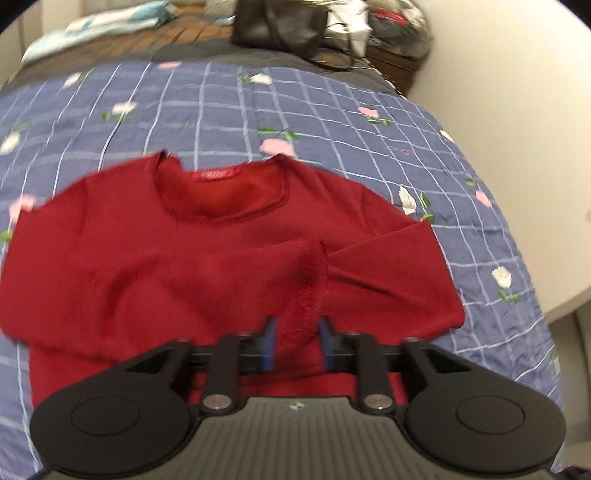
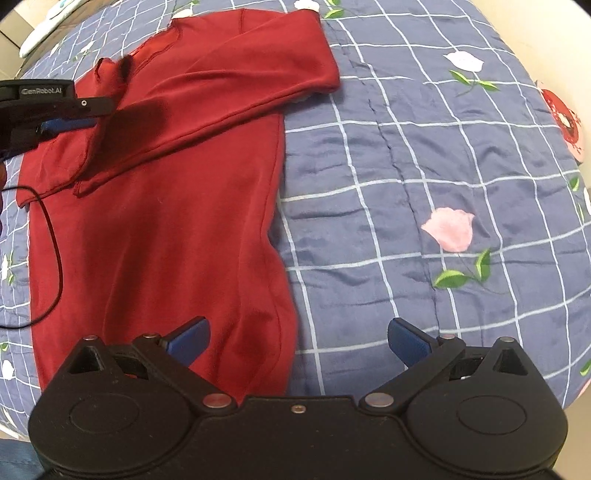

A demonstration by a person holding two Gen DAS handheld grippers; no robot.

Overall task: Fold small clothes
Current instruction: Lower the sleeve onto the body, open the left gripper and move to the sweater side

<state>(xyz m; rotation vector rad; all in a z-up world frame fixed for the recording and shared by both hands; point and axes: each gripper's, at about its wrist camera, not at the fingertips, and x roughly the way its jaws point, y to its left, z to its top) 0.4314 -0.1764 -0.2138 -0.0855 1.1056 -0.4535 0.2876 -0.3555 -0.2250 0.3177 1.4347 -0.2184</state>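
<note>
A small red long-sleeved sweater (image 1: 147,266) lies face up on a blue checked quilt (image 1: 332,122), neckline away from me. One sleeve (image 2: 229,85) is folded across the chest. My left gripper (image 1: 297,343) is shut on the other sleeve's cuff (image 1: 308,273), holding it over the chest; the fabric passes between the blue pads (image 1: 269,343). In the right wrist view the left gripper (image 2: 70,118) shows at the left edge. My right gripper (image 2: 299,339) hangs open over the sweater's (image 2: 166,240) lower side edge, nothing between its fingers.
A dark bag (image 1: 280,26) and a heap of clothes (image 1: 399,22) sit beyond the quilt's far end. A pale wall (image 1: 517,110) borders the bed on the right. A black cable (image 2: 51,240) loops over the sweater's left side. Bare quilt (image 2: 443,184) stretches right of the sweater.
</note>
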